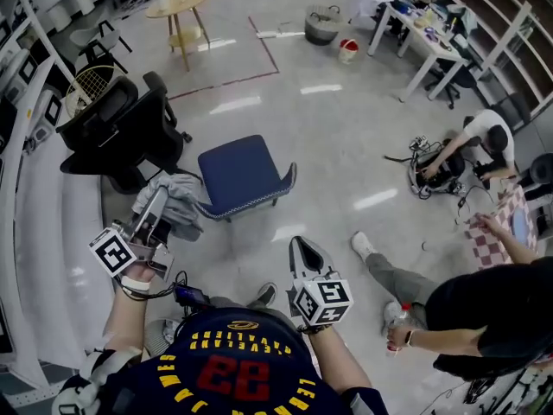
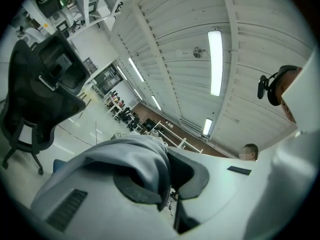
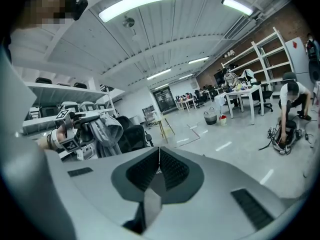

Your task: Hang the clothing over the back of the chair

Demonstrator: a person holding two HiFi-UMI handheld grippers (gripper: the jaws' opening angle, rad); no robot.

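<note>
Pinching grey clothing (image 1: 179, 204), left tongs (image 1: 158, 199) hover near blue chair (image 1: 242, 173) — right tongs (image 1: 298, 244) pressed together.

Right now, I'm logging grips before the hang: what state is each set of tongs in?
Left tongs: closed on the grey clothing.
Right tongs: closed, empty.

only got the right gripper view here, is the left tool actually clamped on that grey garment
Observer: Yes. The left gripper view shows the garment pinched in the jaws of the left tool.
Operator: any chair near it
Observer: A blue chair stands just right of the garment in the head view.
Operator: anyone close by
Observer: A person in black sits on the floor at our right.
</note>
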